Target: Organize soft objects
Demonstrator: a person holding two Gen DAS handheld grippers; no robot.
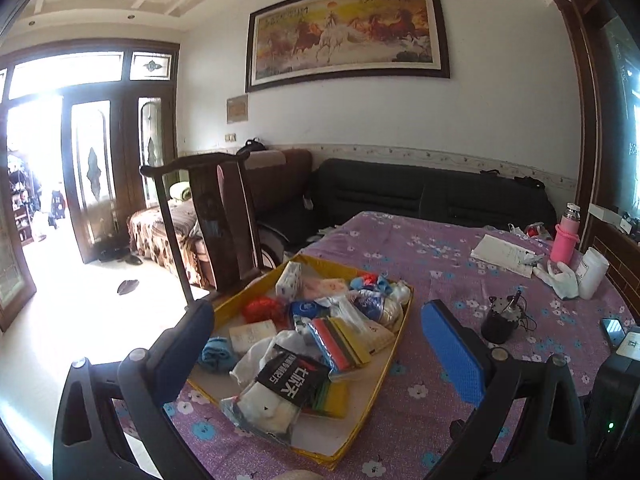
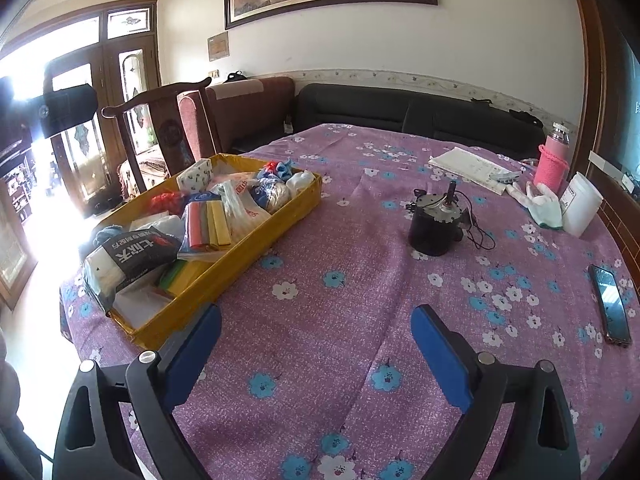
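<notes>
A shallow yellow tray (image 1: pixel 396 356) (image 2: pixel 224 276) sits on the left of the purple flowered tablecloth, piled with soft goods. Among them are a bag of white socks with a black label (image 1: pixel 280 384) (image 2: pixel 128 256), a pack of coloured cloths (image 1: pixel 344 344) (image 2: pixel 208 224), a blue knit piece (image 1: pixel 216 354), a red bundle (image 1: pixel 262 308) and a tissue pack (image 1: pixel 289 278). My left gripper (image 1: pixel 316 312) is open and hovers over the tray's near half, its pads touching nothing. My right gripper (image 2: pixel 316 314) stands wide open over bare tablecloth, right of the tray's near corner.
A black cylindrical motor with a cord (image 2: pixel 434 224) stands mid-table. At the right edge are a phone (image 2: pixel 610 304), a white jar (image 2: pixel 580 204), a white glove (image 2: pixel 540 200), a pink bottle (image 2: pixel 552 164) and papers (image 2: pixel 468 164). A wooden chair (image 2: pixel 160 120) stands behind the tray.
</notes>
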